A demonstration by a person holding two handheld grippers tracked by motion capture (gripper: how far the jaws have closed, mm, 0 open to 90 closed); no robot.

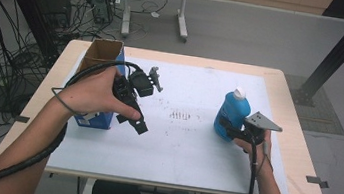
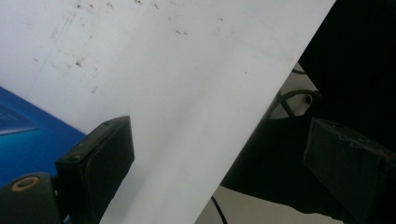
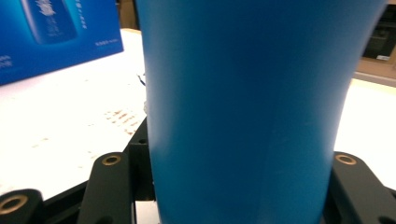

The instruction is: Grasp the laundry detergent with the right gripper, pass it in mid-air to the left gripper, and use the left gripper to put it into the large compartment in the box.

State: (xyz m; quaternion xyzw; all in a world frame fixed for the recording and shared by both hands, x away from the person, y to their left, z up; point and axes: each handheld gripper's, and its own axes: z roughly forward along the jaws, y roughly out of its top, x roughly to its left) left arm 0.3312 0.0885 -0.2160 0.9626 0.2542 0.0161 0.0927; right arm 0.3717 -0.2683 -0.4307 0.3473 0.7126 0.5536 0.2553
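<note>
Clamped between the black jaws of the right gripper (image 1: 230, 128), the blue bottle (image 1: 233, 109) stands upright on the white mat (image 1: 189, 144) at the table's right side, well apart from the left gripper (image 1: 133, 108), whose jaws gape wide and empty beside the blue carton (image 1: 91, 116).

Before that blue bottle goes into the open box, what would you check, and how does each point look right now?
1. Right gripper shut on the blue plastic bottle with white cap: ok.
2. Bottle upright on the white table mat: ok.
3. Blue cardboard box open at the top: ok.
4. Left gripper open, holding nothing: ok.
5. Left hand steadying the box: cannot tell.
6. Room inside the box: cannot tell.
</note>
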